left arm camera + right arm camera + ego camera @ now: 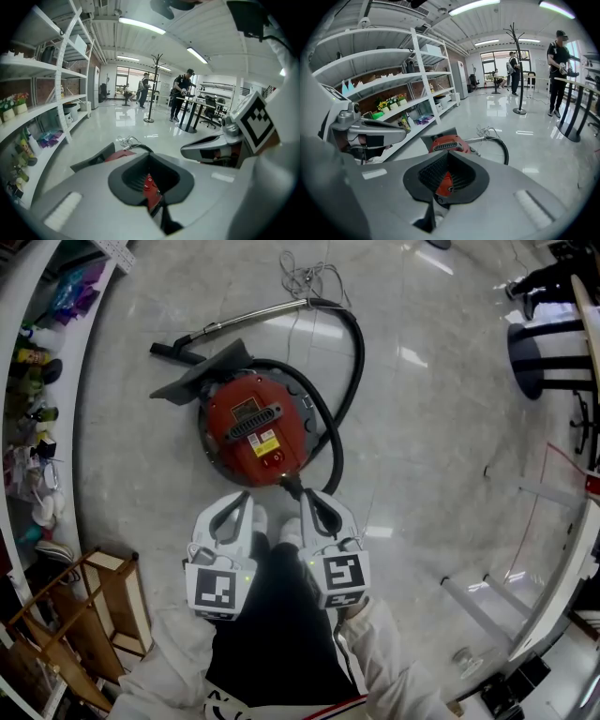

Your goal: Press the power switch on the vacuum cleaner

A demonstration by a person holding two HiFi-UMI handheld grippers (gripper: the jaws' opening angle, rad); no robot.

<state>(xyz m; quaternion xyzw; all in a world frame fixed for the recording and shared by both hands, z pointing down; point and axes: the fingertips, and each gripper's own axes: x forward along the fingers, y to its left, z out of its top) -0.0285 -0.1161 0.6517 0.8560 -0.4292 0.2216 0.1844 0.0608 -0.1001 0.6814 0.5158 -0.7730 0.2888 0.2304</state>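
The red round vacuum cleaner (255,427) sits on the pale floor just ahead of me. Small buttons (274,458) show on its near edge, and its black hose (357,362) loops round to a metal wand (251,315). My left gripper (247,498) and right gripper (306,499) hover side by side, just short of the cleaner's near rim and not touching it. Both are shut on nothing. In the left gripper view the red body (149,185) peeks through the gap behind that left gripper's (150,157) tips. The right gripper view shows the red body (446,143) past the right gripper's (449,153) tips.
White shelving (37,381) with several small items curves along the left. A wooden rack (89,615) stands at the lower left. Black table bases (544,352) and a white frame (525,606) are on the right. A coiled cord (309,277) lies beyond the wand. People (180,96) stand far off.
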